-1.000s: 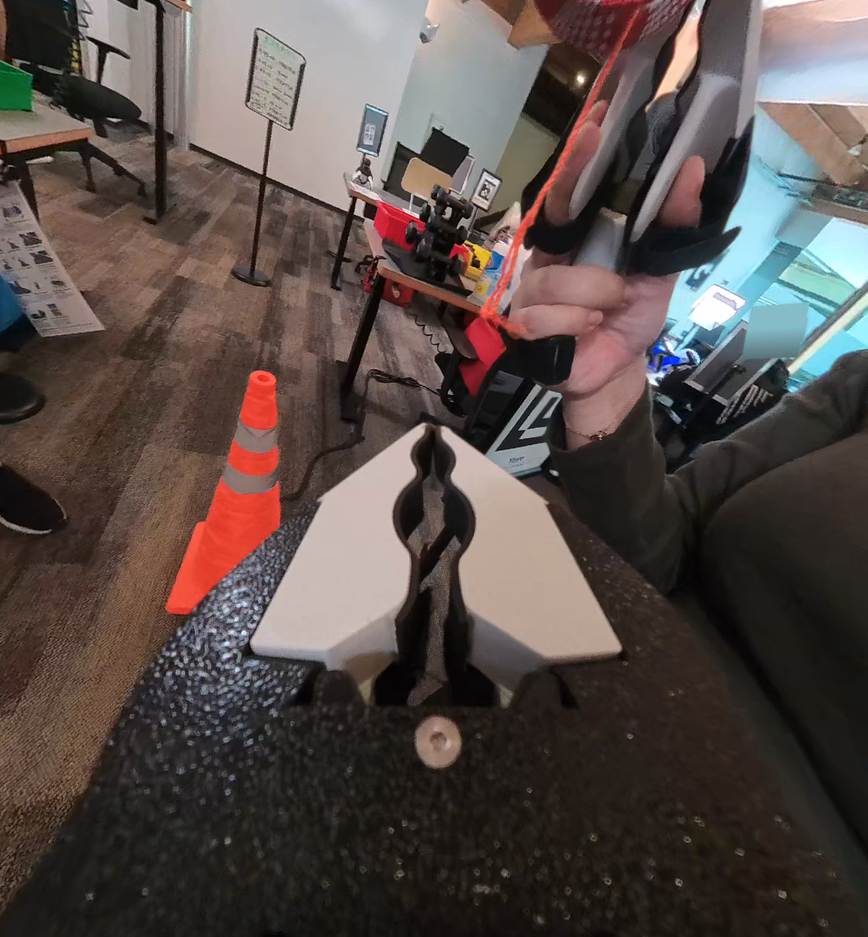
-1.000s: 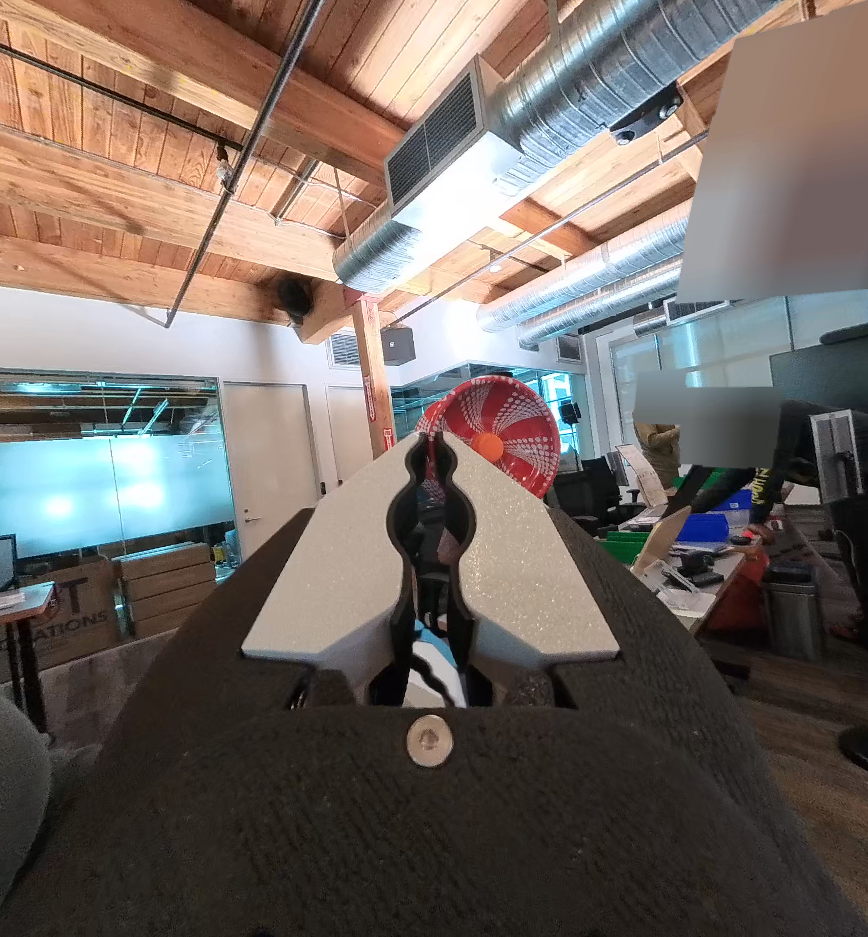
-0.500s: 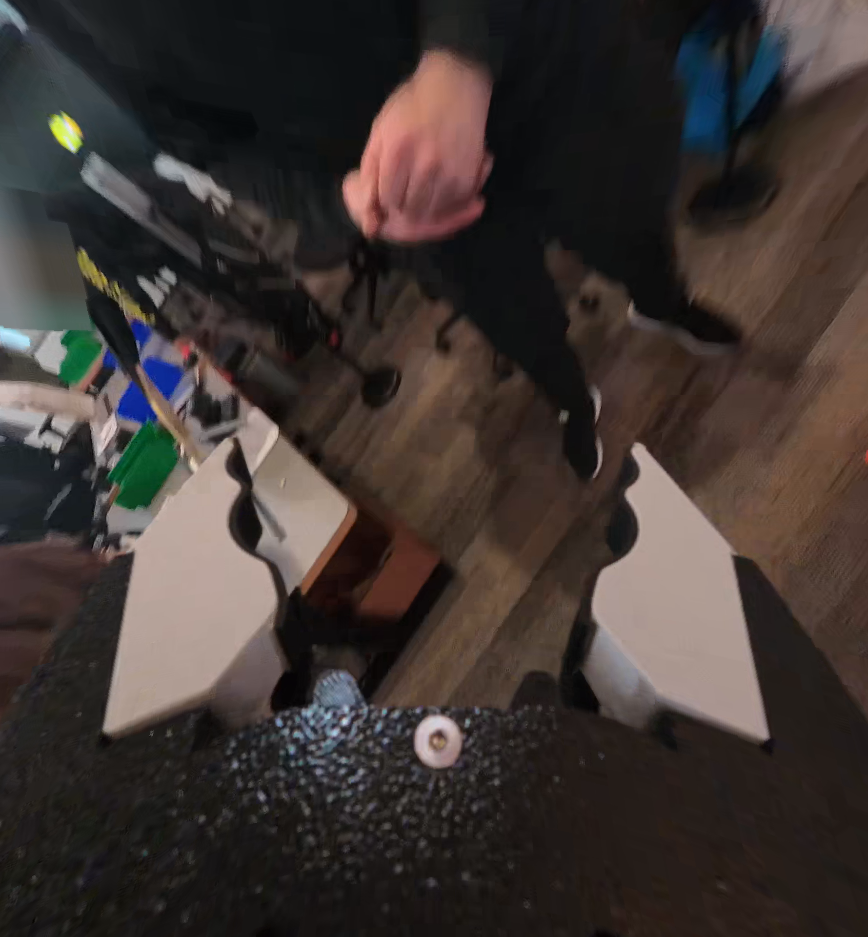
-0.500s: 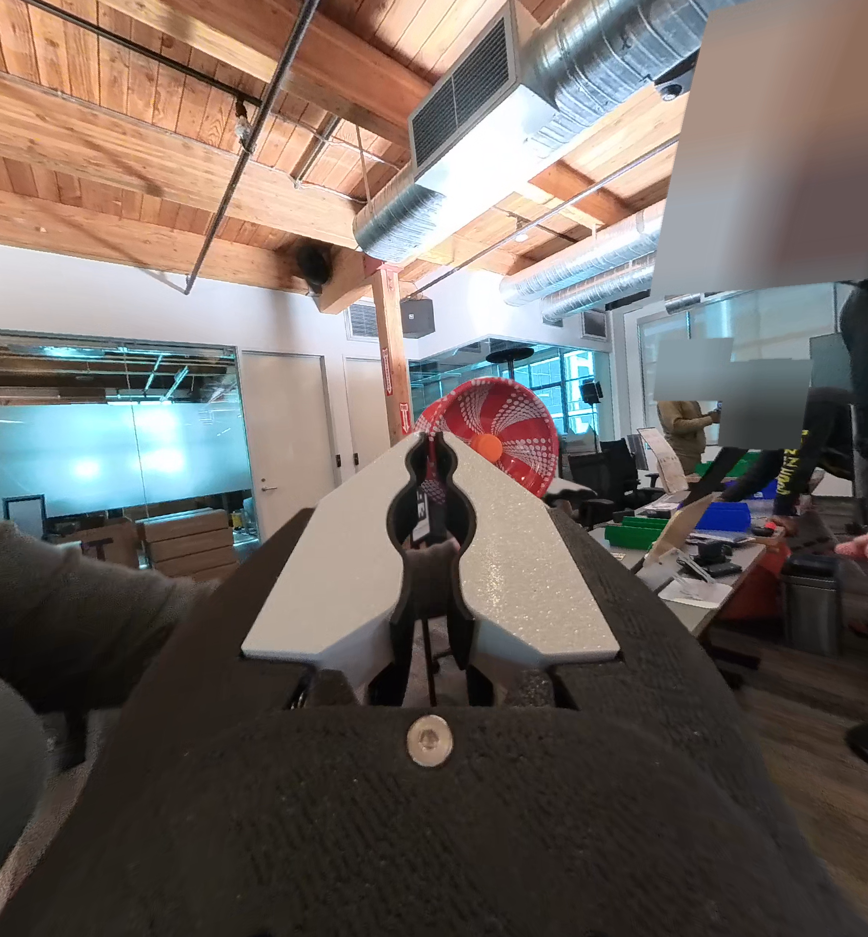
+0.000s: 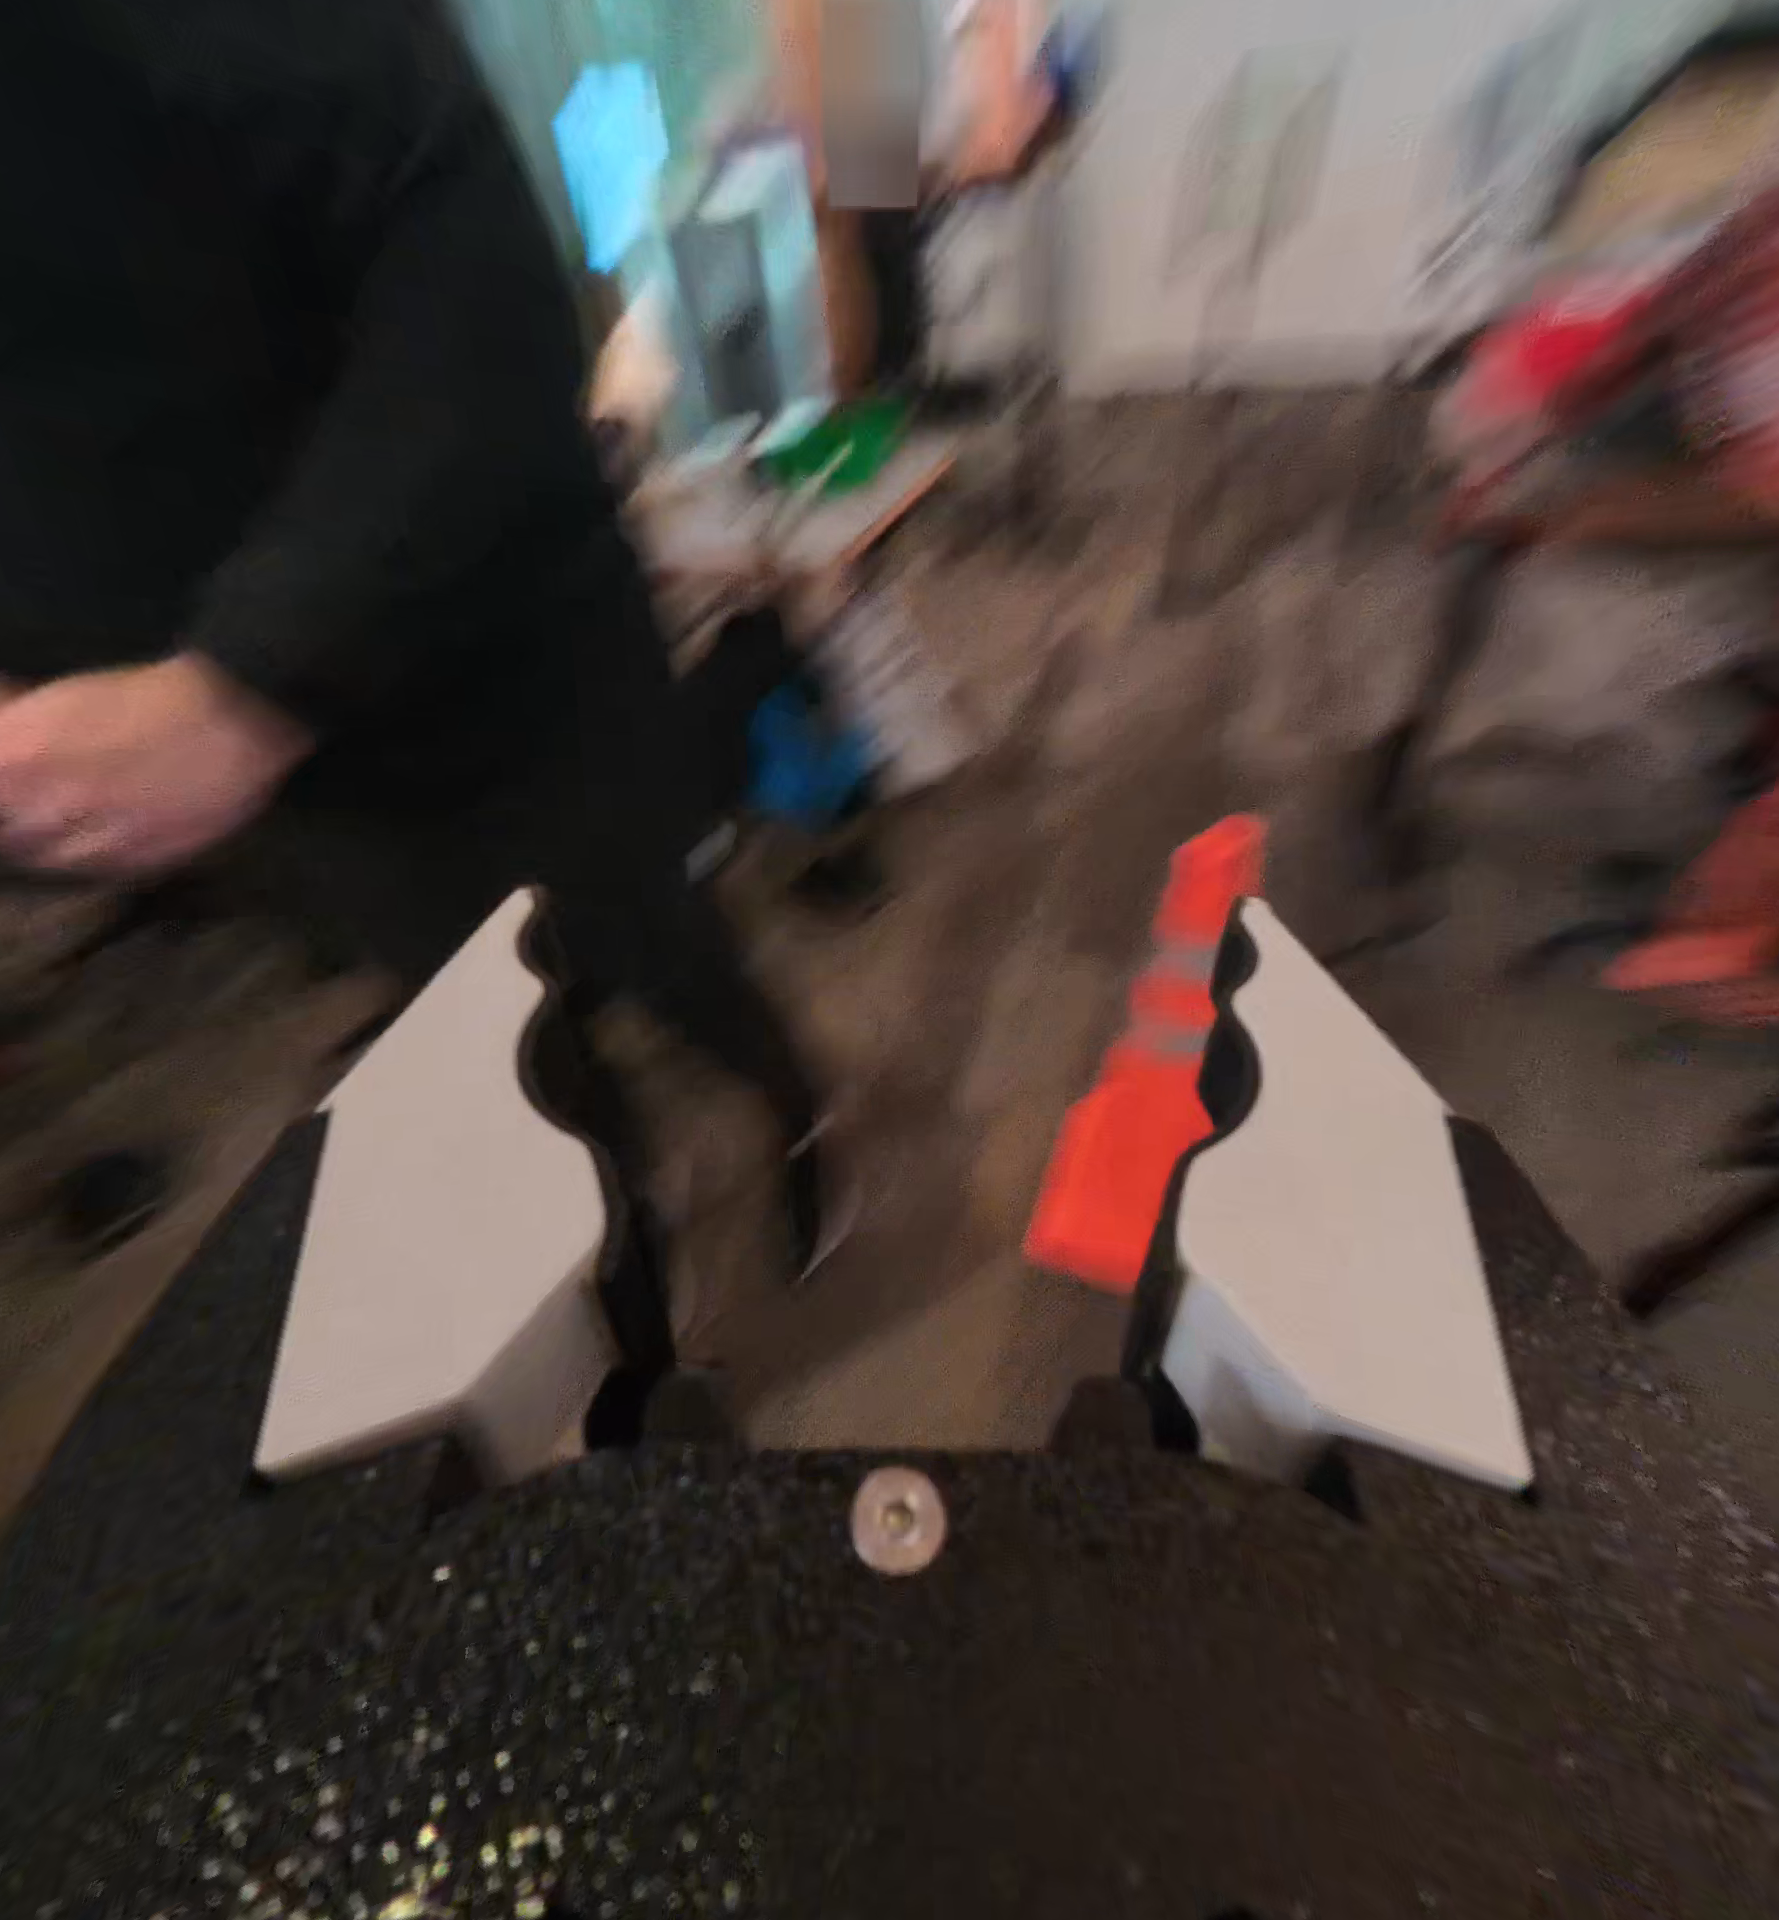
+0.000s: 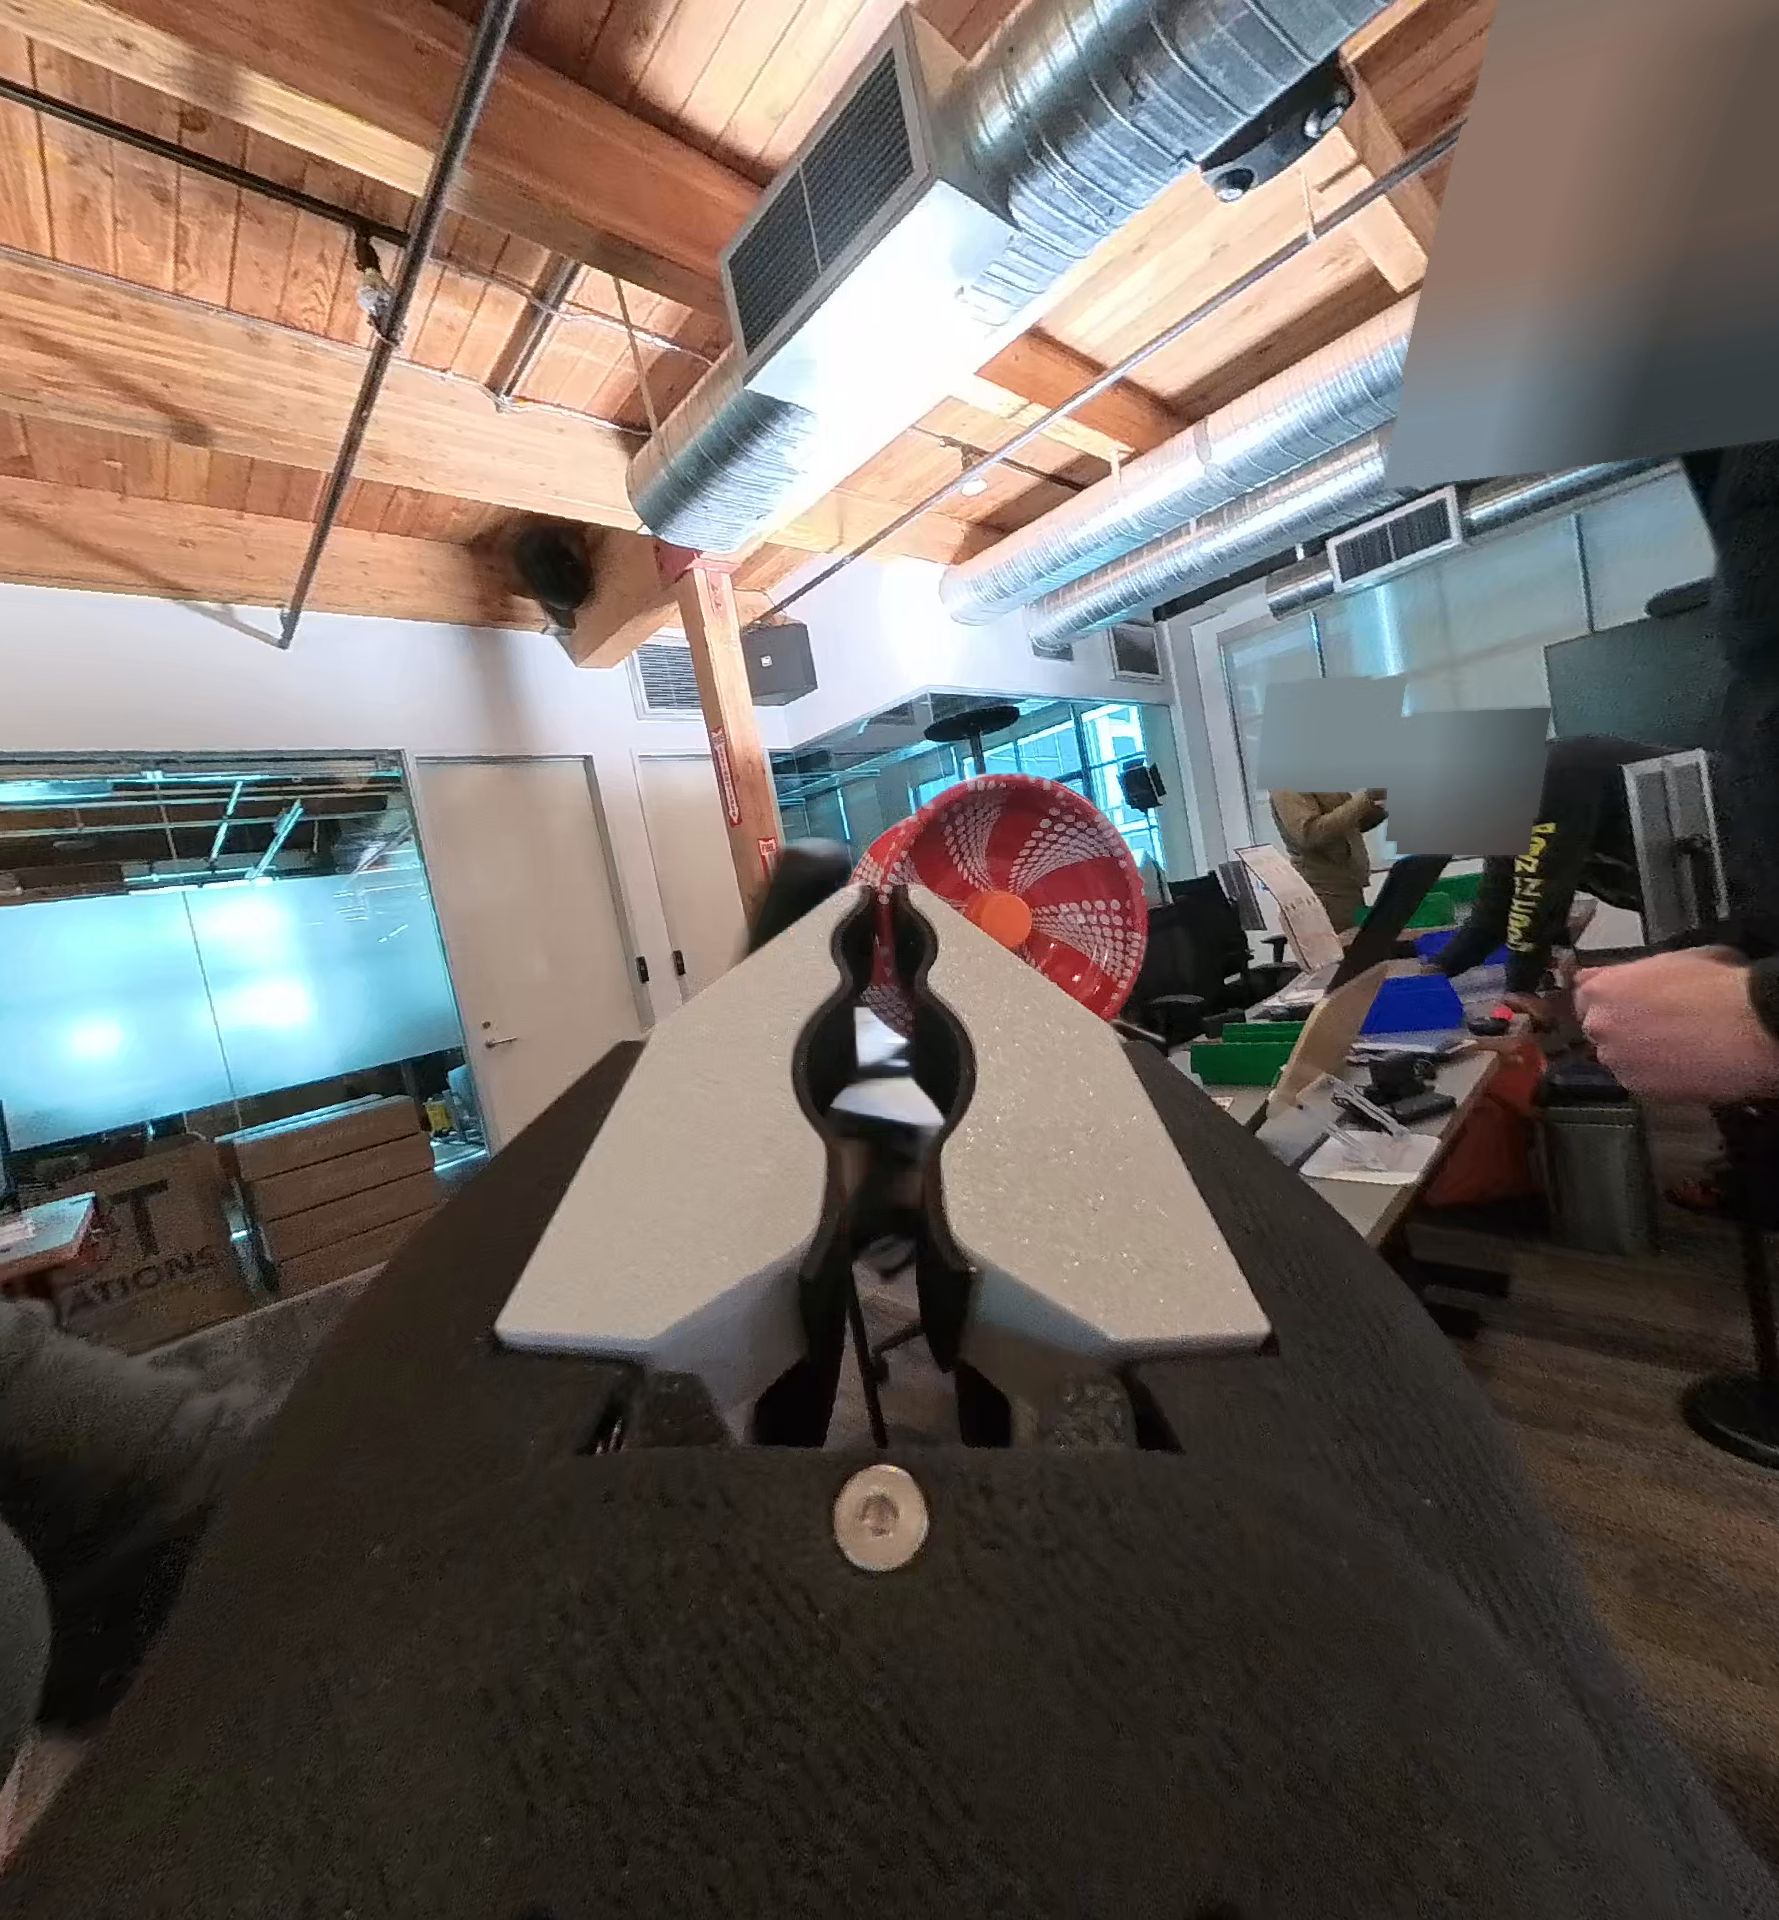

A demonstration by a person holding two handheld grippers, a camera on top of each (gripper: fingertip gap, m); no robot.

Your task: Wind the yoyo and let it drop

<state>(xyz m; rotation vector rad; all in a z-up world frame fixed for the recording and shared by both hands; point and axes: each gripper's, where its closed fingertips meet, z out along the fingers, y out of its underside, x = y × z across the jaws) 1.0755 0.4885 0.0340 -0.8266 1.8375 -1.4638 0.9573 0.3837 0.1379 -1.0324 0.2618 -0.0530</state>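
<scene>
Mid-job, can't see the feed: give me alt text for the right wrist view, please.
The right tool is shut on the red-and-white yoyo, held up at its tips and aimed toward a wooden ceiling with silver ducts. Desks with green bins stand at right.

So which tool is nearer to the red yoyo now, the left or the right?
Right. The right tool is shut on the yoyo at its tips. The left tool is open and empty, facing the floor by an orange cone; no yoyo shows in its blurred view.
</scene>
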